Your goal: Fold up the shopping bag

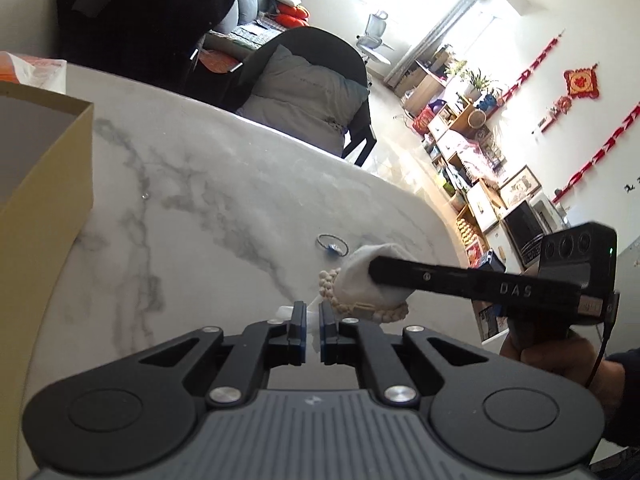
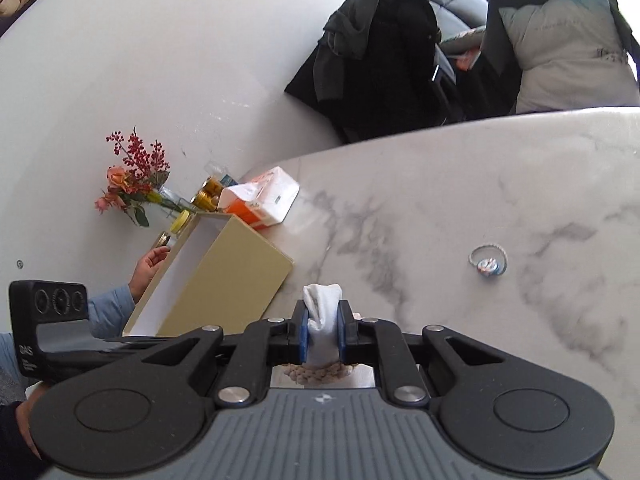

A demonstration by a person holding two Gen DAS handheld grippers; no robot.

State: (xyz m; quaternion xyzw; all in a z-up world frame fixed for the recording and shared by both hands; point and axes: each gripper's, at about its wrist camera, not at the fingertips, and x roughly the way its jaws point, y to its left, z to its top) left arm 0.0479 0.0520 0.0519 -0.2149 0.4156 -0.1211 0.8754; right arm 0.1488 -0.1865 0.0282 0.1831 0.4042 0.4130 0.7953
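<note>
Bag status: white cloth bag (image 2: 323, 322) is bunched into a small wad and pinched between the blue pads of the right claw (image 2: 322, 334), held just above the marble counter (image 2: 460, 208). A loop of beige beads (image 1: 356, 304) hangs round the wad's lower end. Left claw (image 1: 313, 330) sits right beside the bundle, jaws nearly together; a thin strip of white cloth runs into the gap, so it reads as closed on a corner of the same bag. Right claw crosses the left view from the right, over the wad. Elsewhere on the counter: open tan box (image 2: 224, 272), orange-white tissue pack (image 2: 262, 198), small ring (image 2: 489, 263) with a blue charm, lying well apart from the bag.
</note>
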